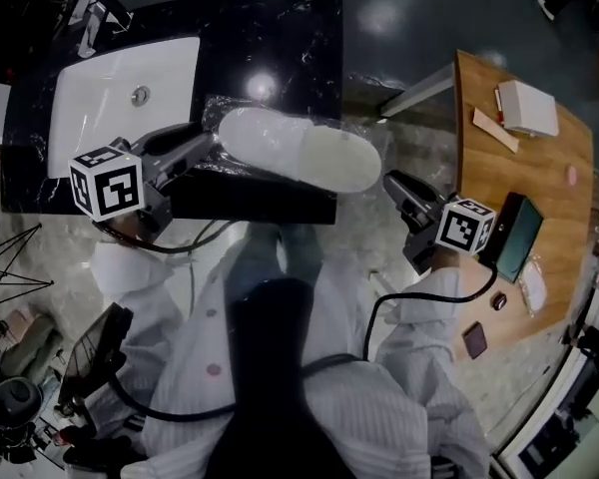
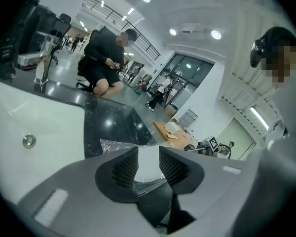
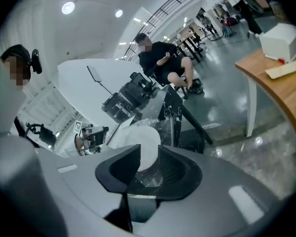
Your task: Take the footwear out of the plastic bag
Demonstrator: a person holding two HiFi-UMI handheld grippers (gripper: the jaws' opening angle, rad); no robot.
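A pair of white footwear lies inside a clear plastic bag on the front edge of the black marble counter. My left gripper is at the bag's left end. Its jaws stand apart in the left gripper view, with crinkled bag film and the white footwear showing through the gap. My right gripper is just off the bag's right end. Its jaws also stand apart, and the white footwear shows beyond them, untouched by the pads.
A white sink basin with a faucet is set in the counter's left half. A wooden table to the right carries a white box and a dark flat case. A seated person is farther off.
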